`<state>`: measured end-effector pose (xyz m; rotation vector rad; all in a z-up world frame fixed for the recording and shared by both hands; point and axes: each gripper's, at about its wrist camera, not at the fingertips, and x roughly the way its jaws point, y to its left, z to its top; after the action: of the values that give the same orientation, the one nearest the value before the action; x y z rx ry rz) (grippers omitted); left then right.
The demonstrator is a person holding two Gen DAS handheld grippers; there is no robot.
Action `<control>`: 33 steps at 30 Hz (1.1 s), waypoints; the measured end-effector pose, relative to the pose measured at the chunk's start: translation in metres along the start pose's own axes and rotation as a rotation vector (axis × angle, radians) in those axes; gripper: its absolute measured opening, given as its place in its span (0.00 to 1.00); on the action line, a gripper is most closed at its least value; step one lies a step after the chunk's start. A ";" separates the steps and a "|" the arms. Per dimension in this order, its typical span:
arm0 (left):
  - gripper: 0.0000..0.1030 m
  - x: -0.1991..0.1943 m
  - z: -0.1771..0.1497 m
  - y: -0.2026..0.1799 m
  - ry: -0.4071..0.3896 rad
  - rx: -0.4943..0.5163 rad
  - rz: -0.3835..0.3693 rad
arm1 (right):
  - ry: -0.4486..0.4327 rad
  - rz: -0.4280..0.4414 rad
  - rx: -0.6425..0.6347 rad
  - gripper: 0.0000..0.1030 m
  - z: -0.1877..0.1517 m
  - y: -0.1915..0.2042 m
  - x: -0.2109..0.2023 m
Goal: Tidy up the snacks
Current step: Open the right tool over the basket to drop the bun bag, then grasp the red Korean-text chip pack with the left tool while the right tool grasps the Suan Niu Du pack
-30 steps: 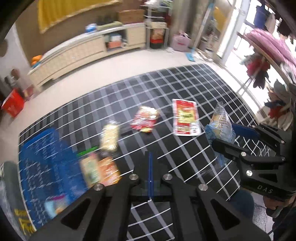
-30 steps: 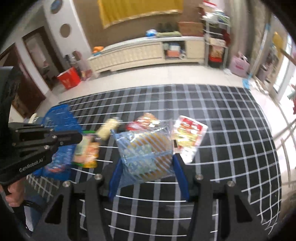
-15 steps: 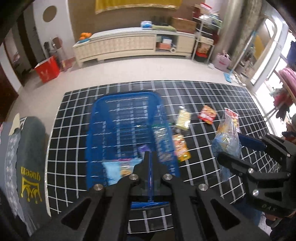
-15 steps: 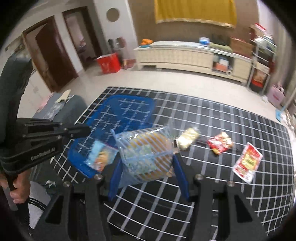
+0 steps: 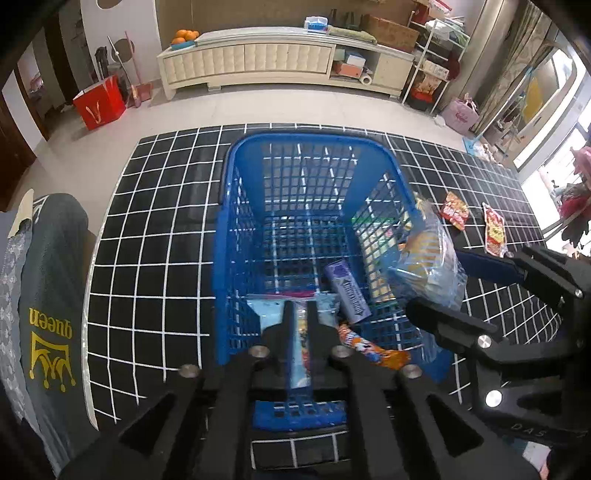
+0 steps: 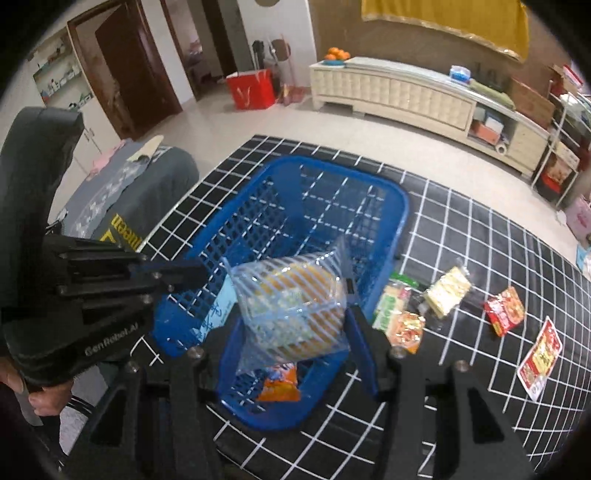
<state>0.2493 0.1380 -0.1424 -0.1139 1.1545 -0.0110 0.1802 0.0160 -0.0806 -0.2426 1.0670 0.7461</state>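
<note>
Both grippers now hang over blue basket [image 5: 236, 236] on checked mat [image 5: 155, 236].

place: home living room | evidence: long cream low cabinet [image 5: 255, 62] along far wall with bowl of oranges [image 5: 184, 37] | dark wooden doors [image 6: 125, 70] | yellow wall hanging [image 6: 447, 18] | black white-gridded floor mat [image 5: 155, 236] | pale tiled floor [image 5: 236, 107]

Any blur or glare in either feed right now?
Left wrist view: sharp, the basket rim bowed by the fisheye, window glare at the right edge. Right wrist view: softer, the clear bag in the right claw slightly smeared, corners dark.
</note>
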 end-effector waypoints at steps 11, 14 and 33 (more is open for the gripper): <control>0.66 0.002 0.002 0.006 -0.043 0.011 0.070 | -0.010 0.010 -0.005 0.65 0.003 0.000 0.000; 0.80 -0.006 0.005 0.006 -0.055 -0.014 0.059 | -0.037 0.010 0.009 0.73 0.004 -0.006 -0.008; 0.85 0.003 0.076 -0.172 -0.088 0.248 -0.051 | -0.145 -0.248 0.336 0.92 -0.054 -0.175 -0.105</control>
<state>0.3285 -0.0270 -0.0987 0.0753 1.0531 -0.1915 0.2291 -0.1866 -0.0460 -0.0300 0.9853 0.3490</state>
